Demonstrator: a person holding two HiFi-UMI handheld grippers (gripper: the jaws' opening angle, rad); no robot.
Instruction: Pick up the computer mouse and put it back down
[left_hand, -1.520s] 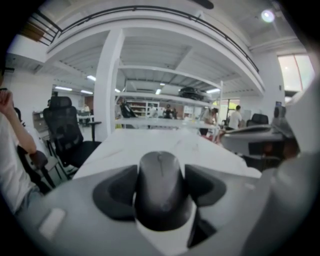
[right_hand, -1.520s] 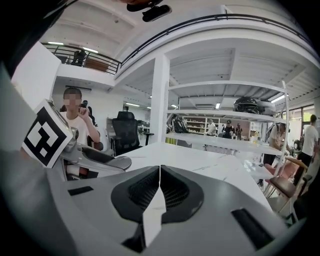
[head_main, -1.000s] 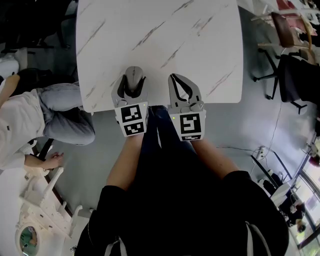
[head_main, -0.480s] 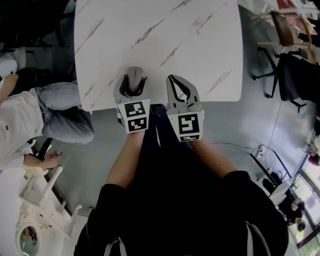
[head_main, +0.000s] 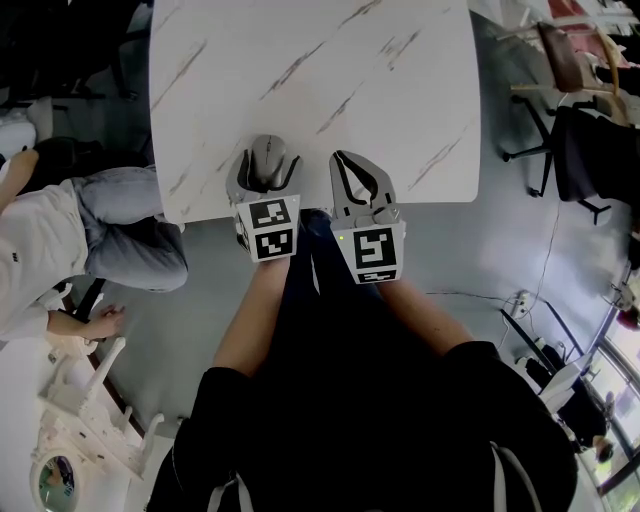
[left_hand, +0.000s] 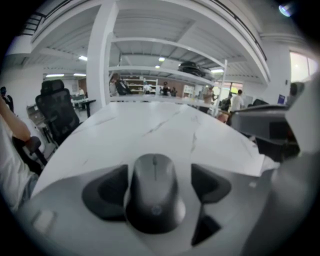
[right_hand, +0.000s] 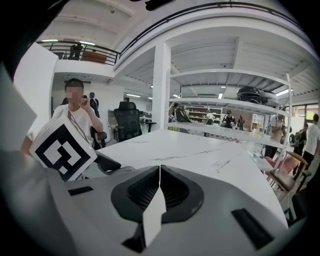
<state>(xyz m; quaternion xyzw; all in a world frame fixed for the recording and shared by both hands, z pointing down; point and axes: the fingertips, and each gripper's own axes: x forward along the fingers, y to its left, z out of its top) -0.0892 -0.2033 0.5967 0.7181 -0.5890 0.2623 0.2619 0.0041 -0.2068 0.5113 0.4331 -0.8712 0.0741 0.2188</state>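
We see the computer mouse (head_main: 268, 157) pointing lengthwise away from the marble tabletop's (head_main: 330, 60) near edge, left claw (head_main: 267, 172) opening around it, right claw (head_main: 341, 158) clenched empty.

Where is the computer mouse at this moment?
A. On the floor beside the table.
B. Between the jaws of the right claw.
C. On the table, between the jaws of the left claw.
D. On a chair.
C: the mouse lies on the white table, between the jaws of the left claw, which are opening.
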